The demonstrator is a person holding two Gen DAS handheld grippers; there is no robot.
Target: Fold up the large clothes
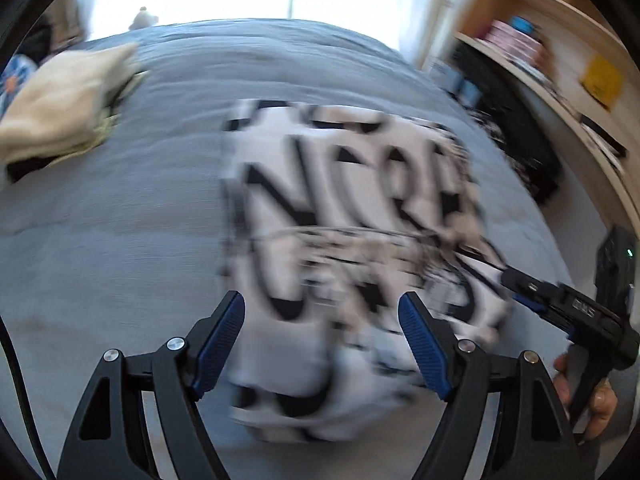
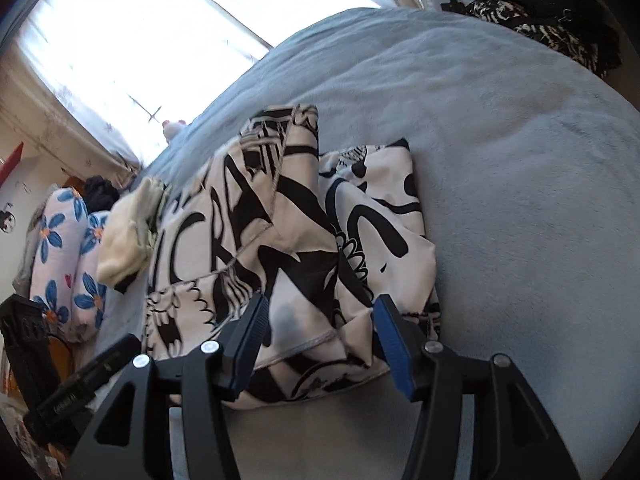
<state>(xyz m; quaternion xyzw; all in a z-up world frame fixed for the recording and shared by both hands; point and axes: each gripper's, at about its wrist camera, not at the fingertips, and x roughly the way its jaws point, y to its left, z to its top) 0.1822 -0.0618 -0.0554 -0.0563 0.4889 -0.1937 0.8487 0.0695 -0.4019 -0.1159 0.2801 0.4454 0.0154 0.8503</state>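
Observation:
A white garment with bold black lettering and drawings [image 1: 352, 240] lies partly folded on a grey-blue bed cover [image 1: 120, 220]. The left wrist view is motion-blurred. My left gripper [image 1: 322, 320] is open, its jaws wide apart over the near edge of the garment. My right gripper [image 2: 320, 316] is open too, its jaws straddling the near folded edge of the garment [image 2: 288, 240] without pinching it. The right gripper also shows at the right edge of the left wrist view [image 1: 520, 284], held by a hand beside the garment.
A folded cream cloth [image 1: 64, 104] lies on the bed at the far left. Flower-print pillows [image 2: 64, 256] lie beyond it. A wooden shelf unit [image 1: 560, 64] stands to the right of the bed. A dark patterned garment [image 2: 540, 28] hangs at the bed's far corner. A bright window is behind.

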